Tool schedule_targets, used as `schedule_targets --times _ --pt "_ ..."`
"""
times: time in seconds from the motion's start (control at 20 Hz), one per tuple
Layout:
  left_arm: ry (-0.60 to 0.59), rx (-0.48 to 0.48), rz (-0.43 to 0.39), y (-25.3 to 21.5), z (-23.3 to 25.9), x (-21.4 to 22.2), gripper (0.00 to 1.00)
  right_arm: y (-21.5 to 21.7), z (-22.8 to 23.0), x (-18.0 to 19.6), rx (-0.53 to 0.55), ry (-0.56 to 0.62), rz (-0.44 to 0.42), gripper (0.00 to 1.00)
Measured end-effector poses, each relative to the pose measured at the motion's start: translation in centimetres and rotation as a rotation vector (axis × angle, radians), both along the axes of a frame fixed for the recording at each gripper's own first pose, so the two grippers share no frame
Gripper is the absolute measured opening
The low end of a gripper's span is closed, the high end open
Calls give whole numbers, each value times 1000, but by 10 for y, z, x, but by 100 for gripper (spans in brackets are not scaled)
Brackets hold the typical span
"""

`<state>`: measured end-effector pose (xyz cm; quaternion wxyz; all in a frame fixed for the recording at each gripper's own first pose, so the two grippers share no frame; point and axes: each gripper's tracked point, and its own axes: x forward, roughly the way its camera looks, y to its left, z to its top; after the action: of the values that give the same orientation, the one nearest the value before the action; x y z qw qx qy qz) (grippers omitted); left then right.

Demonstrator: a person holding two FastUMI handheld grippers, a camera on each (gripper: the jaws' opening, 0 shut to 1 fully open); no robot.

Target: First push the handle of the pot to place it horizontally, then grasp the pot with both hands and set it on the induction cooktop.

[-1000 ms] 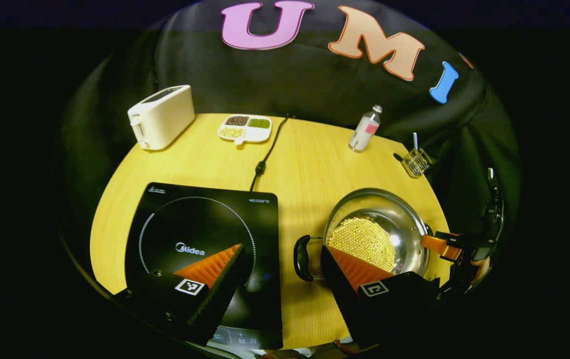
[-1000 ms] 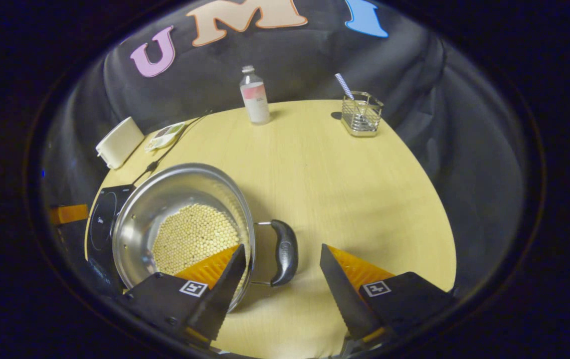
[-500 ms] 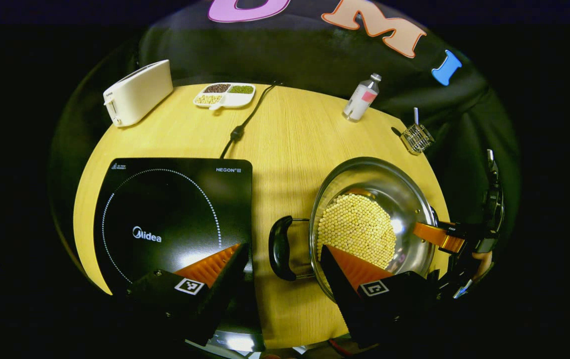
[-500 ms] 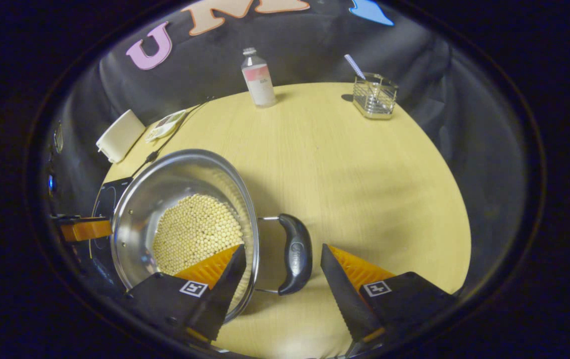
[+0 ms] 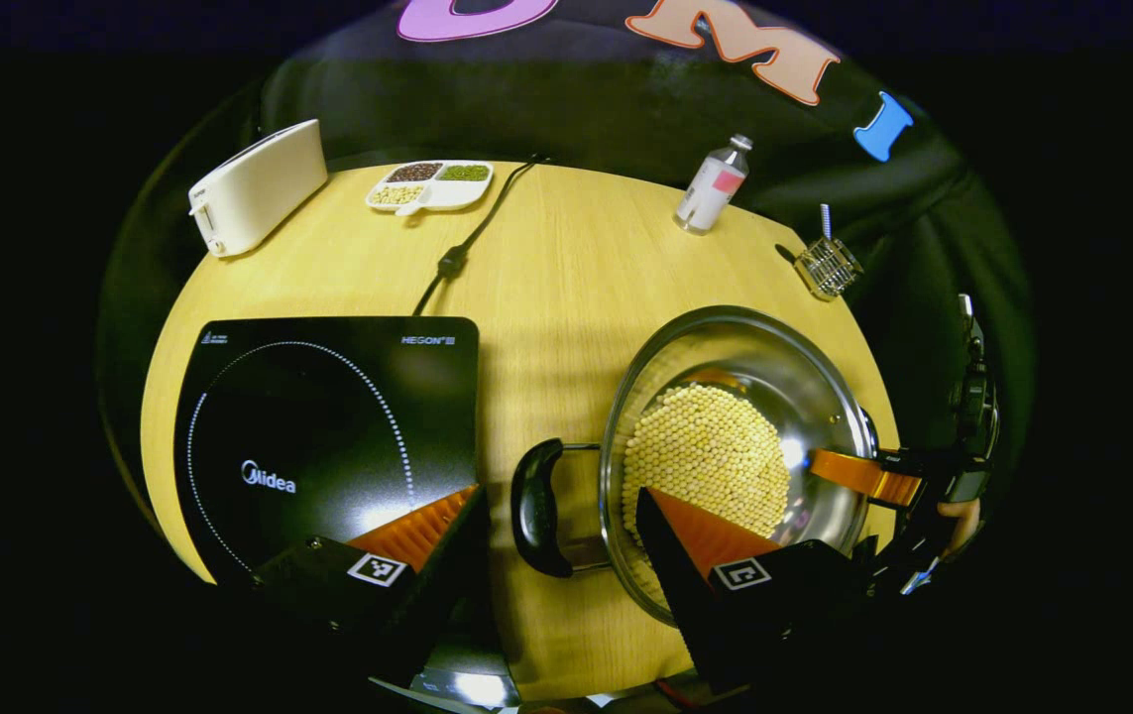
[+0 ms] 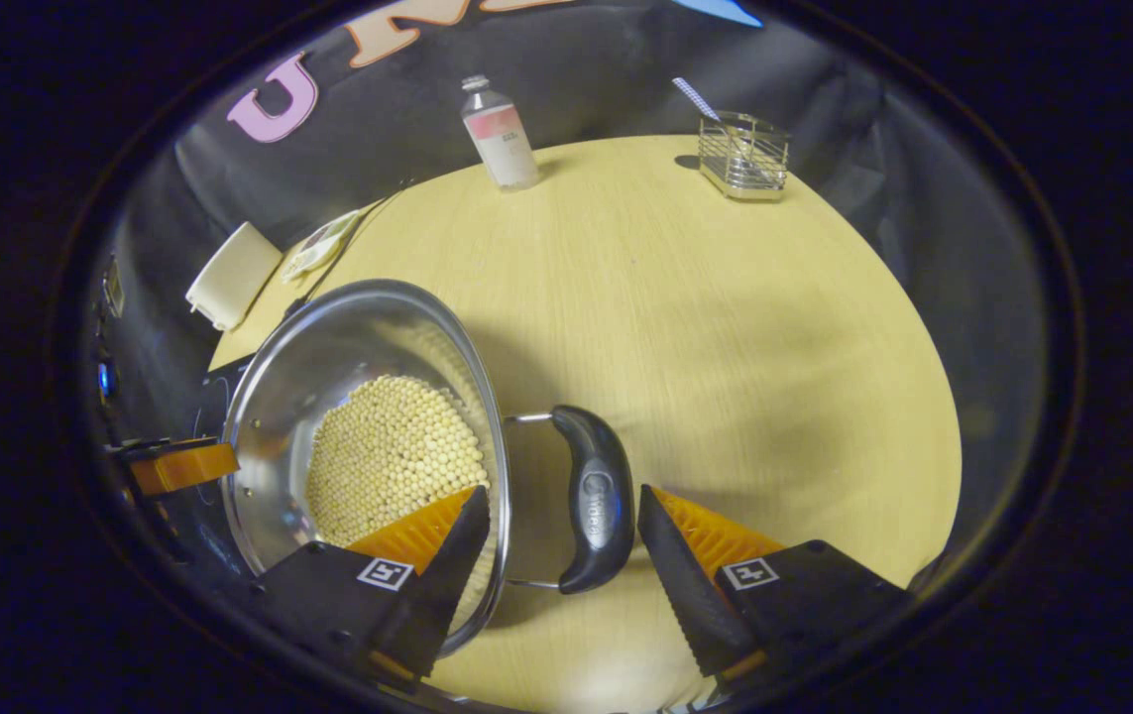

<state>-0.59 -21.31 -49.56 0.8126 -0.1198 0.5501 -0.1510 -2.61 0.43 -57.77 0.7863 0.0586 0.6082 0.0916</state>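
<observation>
Pot (image 5: 735,436): steel, part-filled with pale yellow beans; sits on the wooden table (image 5: 566,278), just right of the induction cooktop (image 5: 318,426), not on it.
Handles: left black loop handle (image 5: 531,506) and right black loop handle (image 6: 598,501) lie out to the pot's sides, so the push step reads as done.
Left gripper (image 5: 558,516): fingers apart, straddling the left handle; nothing clamped.
Right gripper (image 6: 561,516): fingers apart, right handle between them, one finger over the pot rim; no squeeze yet.
Change over last second: both grippers have closed in on the pot; each handle now sits deeper between its fingers than a second ago. The pot itself looks unmoved on the table.
Meaning: approach to the two-handed grasp is near complete; closing on both handles judged next.
Risk: an uneven lift could tip the beans.
Background: toaster (image 5: 254,188), divided dish (image 5: 430,183), bottle (image 6: 499,134), wire holder (image 6: 744,154), all well apart from the pot.
</observation>
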Motion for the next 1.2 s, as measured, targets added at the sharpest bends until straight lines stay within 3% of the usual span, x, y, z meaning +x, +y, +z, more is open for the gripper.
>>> schedule_targets --times 0.35,0.4,0.45,0.5,0.7,0.85,0.9,1.0,1.2 --pt "93 -22 47 -11 -19 -5 96 5 0 2 32 9 -8 97" --pt "91 -21 49 -11 -20 -2 96 6 -1 3 33 12 -12 95" --pt "87 -20 53 -11 -22 1 95 9 -2 4 42 17 -17 86" --pt "88 -14 58 -10 -24 2 94 11 -4 3 48 28 -25 92" --pt "96 -2 74 -6 -28 3 78 6 -3 5 43 44 -67 59" --pt "92 2 84 -2 -29 5 73 6 -4 4 54 52 -95 57" --pt "91 2 80 -3 -29 6 67 6 -4 1 48 46 -92 61" --pt "84 14 55 -5 -30 6 64 5 -2 -1 37 39 -95 57" --pt "75 16 37 -6 -29 6 63 6 0 -9 45 43 -121 53"
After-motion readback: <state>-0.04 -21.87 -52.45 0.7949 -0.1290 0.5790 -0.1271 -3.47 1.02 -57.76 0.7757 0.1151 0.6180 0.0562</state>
